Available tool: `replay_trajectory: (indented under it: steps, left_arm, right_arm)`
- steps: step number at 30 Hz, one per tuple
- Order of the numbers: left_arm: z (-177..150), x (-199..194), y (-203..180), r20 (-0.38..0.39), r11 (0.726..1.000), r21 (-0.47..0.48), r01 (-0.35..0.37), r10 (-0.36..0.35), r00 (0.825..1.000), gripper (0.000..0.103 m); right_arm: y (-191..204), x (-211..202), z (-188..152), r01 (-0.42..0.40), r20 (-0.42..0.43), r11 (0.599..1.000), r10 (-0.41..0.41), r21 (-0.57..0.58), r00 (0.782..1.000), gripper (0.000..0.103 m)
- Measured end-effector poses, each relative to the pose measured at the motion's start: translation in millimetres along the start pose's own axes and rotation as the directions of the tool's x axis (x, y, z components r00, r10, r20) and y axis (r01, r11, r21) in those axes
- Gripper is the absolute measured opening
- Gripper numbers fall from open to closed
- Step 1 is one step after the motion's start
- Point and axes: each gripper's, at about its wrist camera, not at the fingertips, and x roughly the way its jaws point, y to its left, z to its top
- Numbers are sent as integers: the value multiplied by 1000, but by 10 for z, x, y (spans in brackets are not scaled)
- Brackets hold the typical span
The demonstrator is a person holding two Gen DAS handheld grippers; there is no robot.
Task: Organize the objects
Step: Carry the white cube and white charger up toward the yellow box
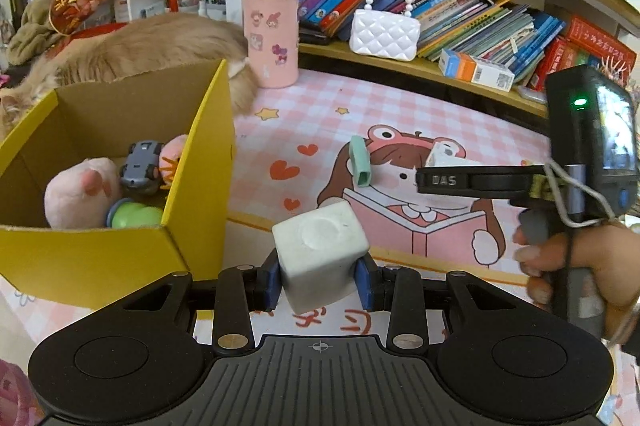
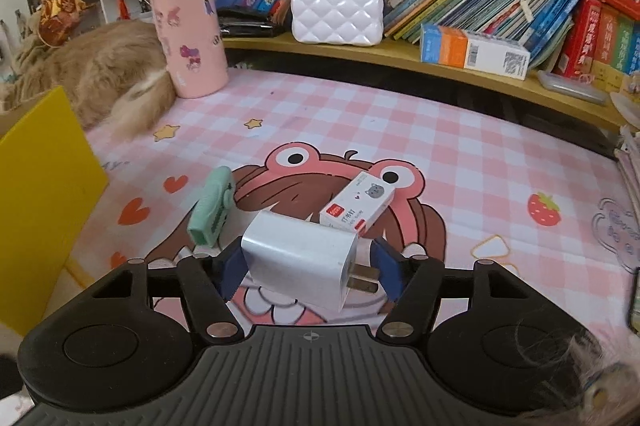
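— What did we hold on the left?
— Our left gripper (image 1: 320, 276) was clamped on a white cube (image 1: 320, 250), lifted just beside the yellow box (image 1: 120, 258) of toys.
— And the right?
— Our right gripper (image 2: 310, 276) had its blue pads against a white charger (image 2: 298, 260), above the pink mat (image 2: 460, 154), near the mint eraser (image 2: 210, 212).

One yellow cardboard box (image 1: 120, 262) held four toys; one white cube (image 1: 320, 250), one white plug charger (image 2: 300, 258), one mint case (image 2: 212, 214) and one small white carton (image 2: 356, 204) remained outside.
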Motion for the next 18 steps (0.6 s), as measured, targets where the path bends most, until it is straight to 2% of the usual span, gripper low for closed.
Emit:
replay_trajectory:
  steps: [12,18]
  left_arm:
    - [-262,-288,206,6,996,5,88,-88,996,34]
    - [-364,-411,465,11,996,11,94,-94,996,34]
  right_arm:
    - [279,-836,-361,-39,-13,999,39,33,999,63]
    - [558,-1151,-565,-36,-27,998,37,44,999,63]
